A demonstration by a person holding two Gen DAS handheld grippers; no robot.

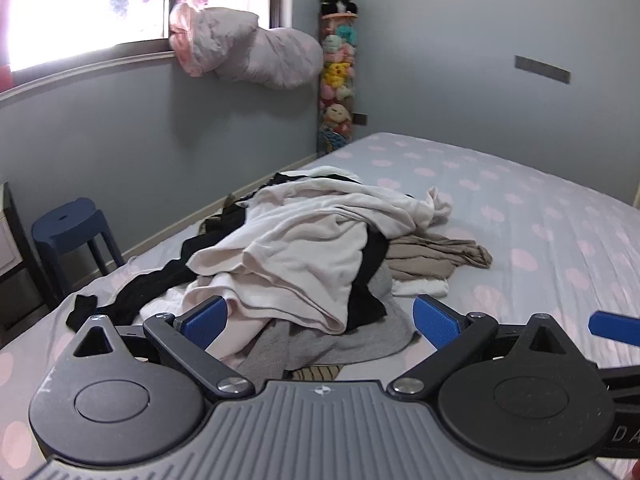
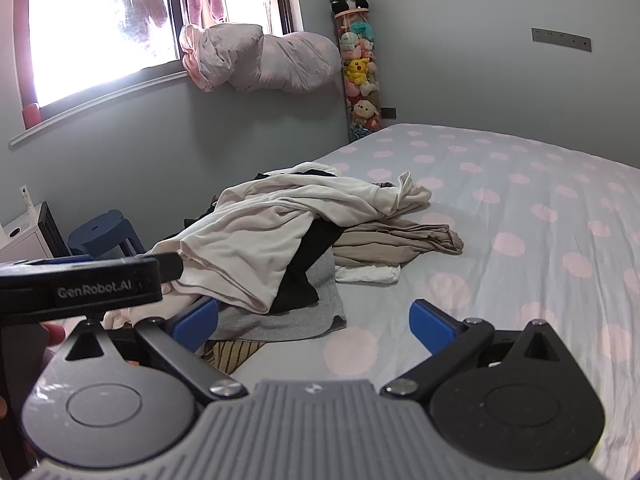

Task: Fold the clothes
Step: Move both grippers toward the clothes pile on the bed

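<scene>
Over the bed (image 2: 520, 208): both my jaws wide, empty.
Left gripper (image 1: 320, 318) and right gripper (image 2: 314, 320) held level, facing the clothes pile (image 1: 304, 248).

Most of the striped garment (image 2: 232, 354) lies hidden under the grey top (image 2: 280, 312) and behind the right gripper's (image 2: 314, 320) frame, so only a corner of its stripes shows. The black clothing (image 1: 368, 280) in the pile is largely buried beneath the cream garment (image 1: 288, 248) (its kind cannot be told). The right edge of the left wrist view cuts off a blue finger (image 1: 614, 327), and glare washes out the window (image 1: 80, 8).
</scene>
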